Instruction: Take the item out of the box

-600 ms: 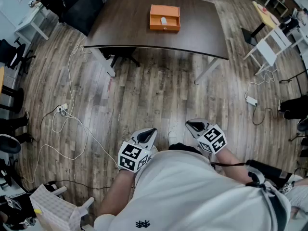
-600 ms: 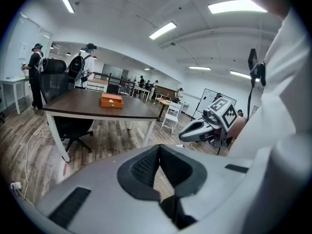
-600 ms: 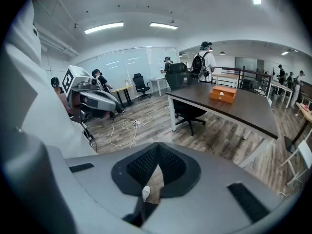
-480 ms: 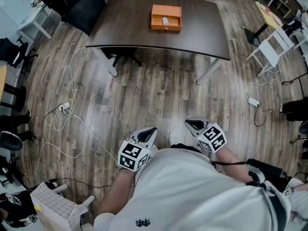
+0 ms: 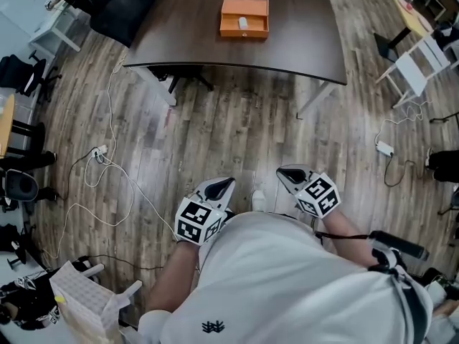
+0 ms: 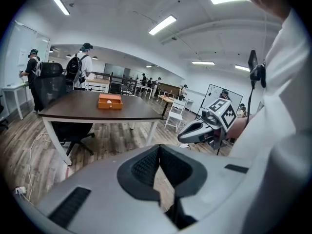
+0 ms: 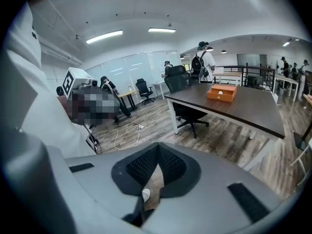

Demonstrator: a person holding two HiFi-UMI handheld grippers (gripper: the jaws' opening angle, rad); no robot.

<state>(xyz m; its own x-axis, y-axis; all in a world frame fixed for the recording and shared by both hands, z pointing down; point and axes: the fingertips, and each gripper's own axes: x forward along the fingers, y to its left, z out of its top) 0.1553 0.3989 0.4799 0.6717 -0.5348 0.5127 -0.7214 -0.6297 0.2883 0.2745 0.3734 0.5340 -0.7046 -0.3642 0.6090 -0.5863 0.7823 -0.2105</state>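
Observation:
An open orange box (image 5: 244,17) with a small white item (image 5: 242,22) inside sits on the dark brown table (image 5: 301,41), far ahead of me. The box also shows small in the left gripper view (image 6: 109,101) and in the right gripper view (image 7: 222,92). Both grippers are held close to my body, over the wooden floor and well short of the table. My left gripper (image 5: 221,186) has its jaws shut with nothing between them. My right gripper (image 5: 288,174) is likewise shut and holds nothing.
Black office chairs (image 5: 118,9) stand at the table's left and far side. White chairs (image 5: 414,67) stand to the right. A white cable (image 5: 107,178) runs across the floor on the left. A white crate (image 5: 82,303) lies at lower left. People stand in the background (image 6: 78,67).
The table and box have shifted slightly up and left in the head view as I moved. Both grippers stay shut near my body.

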